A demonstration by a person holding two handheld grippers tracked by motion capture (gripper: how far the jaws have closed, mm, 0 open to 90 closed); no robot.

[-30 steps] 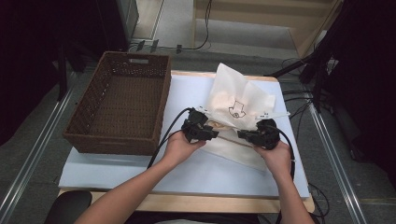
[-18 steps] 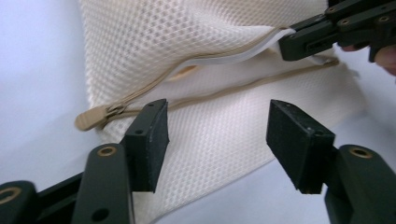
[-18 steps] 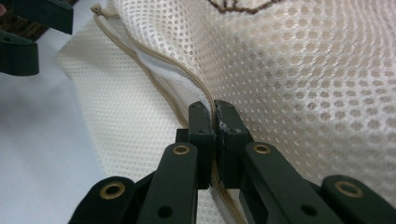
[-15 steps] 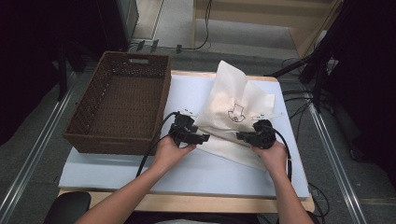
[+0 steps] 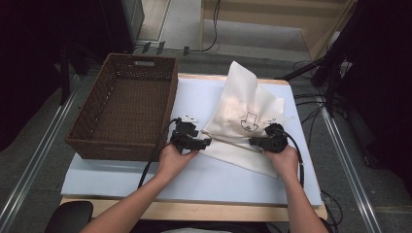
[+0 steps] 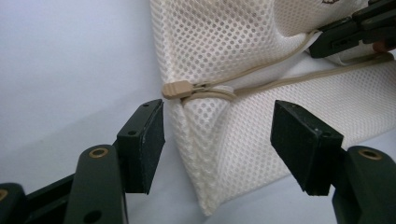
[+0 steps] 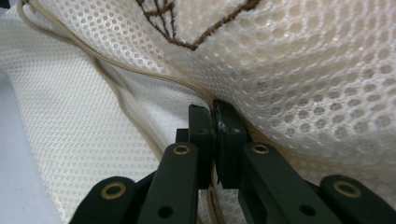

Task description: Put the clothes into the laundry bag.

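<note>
Right gripper view showed my right fingers (image 7: 215, 140) pressed together on a fold of the mesh laundry bag (image 7: 289, 84), right at the zipper seam where the tan tape ran. My left fingers (image 6: 219, 140) stood wide apart, straddling the bag's corner, with the tan zipper pull (image 6: 176, 89) lying just beyond them and between them, untouched.

The bag was soft, thin and light, I judged: the netting sagged and creased wherever it was not held, so it would give no resistance and would drape rather than keep a shape. The mesh itself looked easy to pinch but prone to stretch, so the firmer places to take hold seemed to be the zipper tape and the small stiff pull, which I reckoned could slip from flat pads.

From the high view, the bag (image 5: 243, 116) lay on the white bench (image 5: 204, 174) between my hands, partly lifted and puffed up toward the far edge. What it held I could not tell. Left of it stood the brown wicker basket (image 5: 82, 131), with nothing visible inside.
</note>
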